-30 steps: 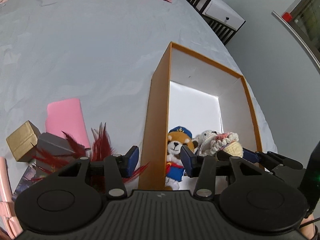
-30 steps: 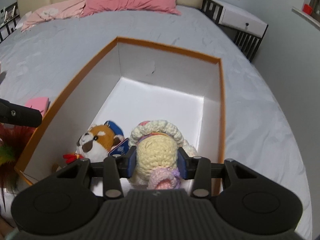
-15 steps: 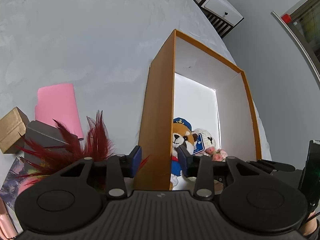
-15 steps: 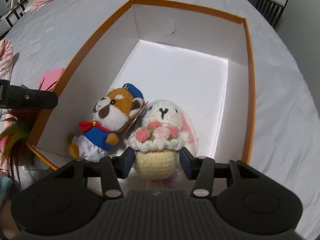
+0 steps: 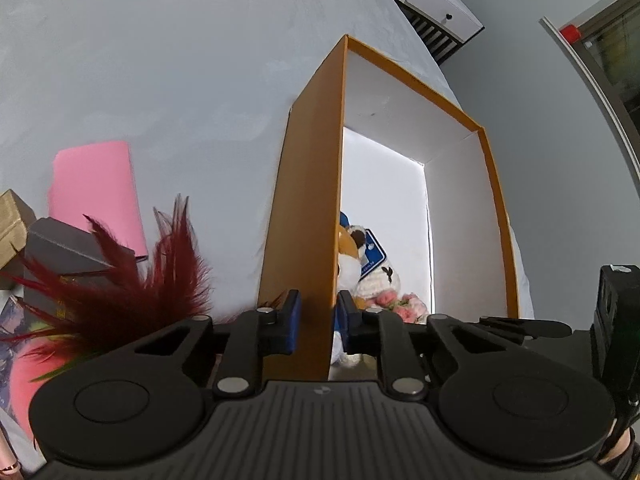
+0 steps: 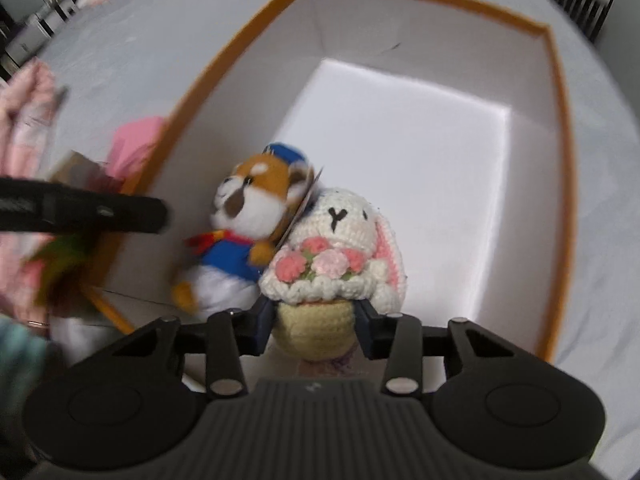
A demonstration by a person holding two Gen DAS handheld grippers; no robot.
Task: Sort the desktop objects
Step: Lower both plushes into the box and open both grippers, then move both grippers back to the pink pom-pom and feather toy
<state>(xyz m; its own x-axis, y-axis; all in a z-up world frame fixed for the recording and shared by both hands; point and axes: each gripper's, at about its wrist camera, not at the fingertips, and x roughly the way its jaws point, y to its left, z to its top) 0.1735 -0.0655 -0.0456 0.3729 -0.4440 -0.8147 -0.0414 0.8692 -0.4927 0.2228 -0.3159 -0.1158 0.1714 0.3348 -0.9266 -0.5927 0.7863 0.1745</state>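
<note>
An orange box (image 5: 304,184) with a white inside stands on the grey bed; it also shows in the right wrist view (image 6: 556,92). Inside, a fox plush in blue (image 6: 256,216) leans against a crocheted white bunny with pink flowers (image 6: 340,248). My right gripper (image 6: 314,326) is open, its pads either side of the bunny's yellow base, slightly apart from it. My left gripper (image 5: 318,324) straddles the box's left wall, its pads close to the wall; contact is unclear.
Left of the box lie red feathers (image 5: 132,280), a pink pad (image 5: 96,188), a grey box (image 5: 60,248) and a gold box (image 5: 12,212). A nightstand (image 5: 444,12) stands beyond the bed. Pink fabric (image 6: 24,120) lies far left.
My right gripper lowered the bunny into the box beside the fox and its jaws spread off it. My left gripper narrowed around the box wall.
</note>
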